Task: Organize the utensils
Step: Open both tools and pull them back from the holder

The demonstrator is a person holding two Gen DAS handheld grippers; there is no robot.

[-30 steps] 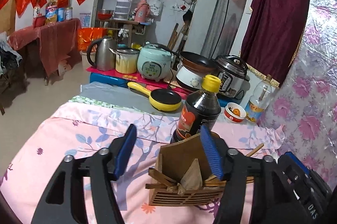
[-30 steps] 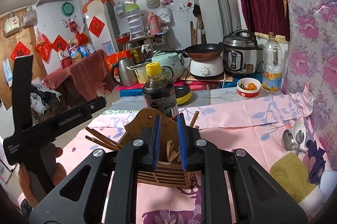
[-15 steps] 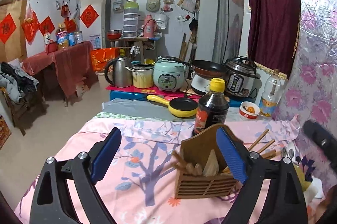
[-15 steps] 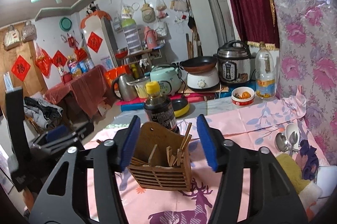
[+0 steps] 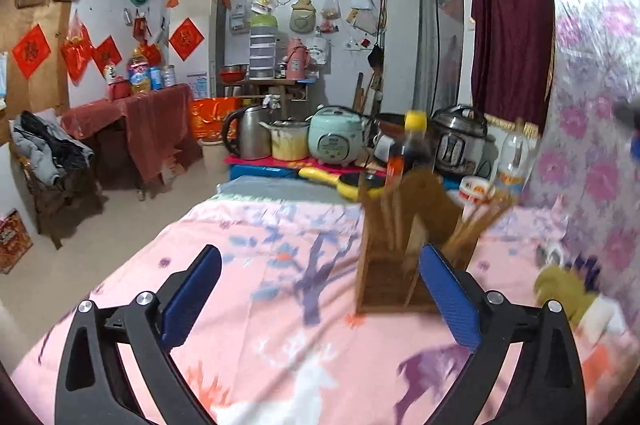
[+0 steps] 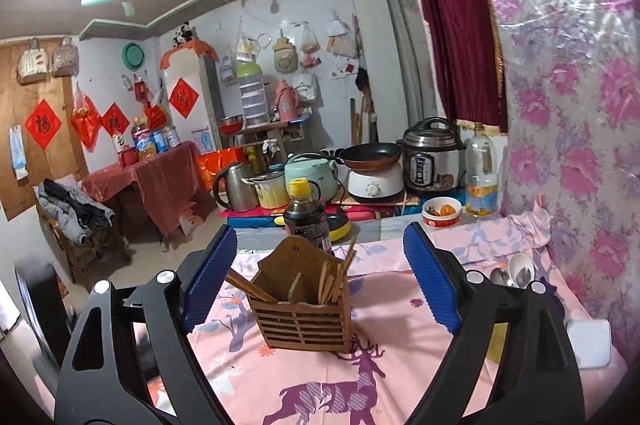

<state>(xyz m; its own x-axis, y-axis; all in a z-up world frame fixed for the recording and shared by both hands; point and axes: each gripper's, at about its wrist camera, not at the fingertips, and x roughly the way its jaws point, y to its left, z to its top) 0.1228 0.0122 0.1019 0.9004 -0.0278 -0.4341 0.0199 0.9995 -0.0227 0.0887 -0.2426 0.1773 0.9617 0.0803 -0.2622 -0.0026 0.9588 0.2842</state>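
Observation:
A wooden slatted utensil holder (image 6: 302, 309) stands upright on the pink tablecloth (image 6: 400, 365), with several wooden chopsticks (image 6: 334, 281) sticking out of it. It appears blurred in the left wrist view (image 5: 404, 245). My right gripper (image 6: 320, 285) is open and empty, raised in front of the holder. My left gripper (image 5: 320, 297) is open and empty, left of and nearer than the holder. Metal and white spoons (image 6: 514, 273) lie on the cloth at the right.
A dark sauce bottle (image 6: 304, 221) with a yellow cap stands just behind the holder. A yellow-green cloth (image 5: 564, 289) lies at the right. A white box (image 6: 590, 341) sits at the right edge. Pots, kettle and cookers (image 6: 320, 177) line the far side.
My right gripper opened from shut and drew back from the holder. My left gripper opened wider and pulled back and up. The holder now stands free with chopsticks inside.

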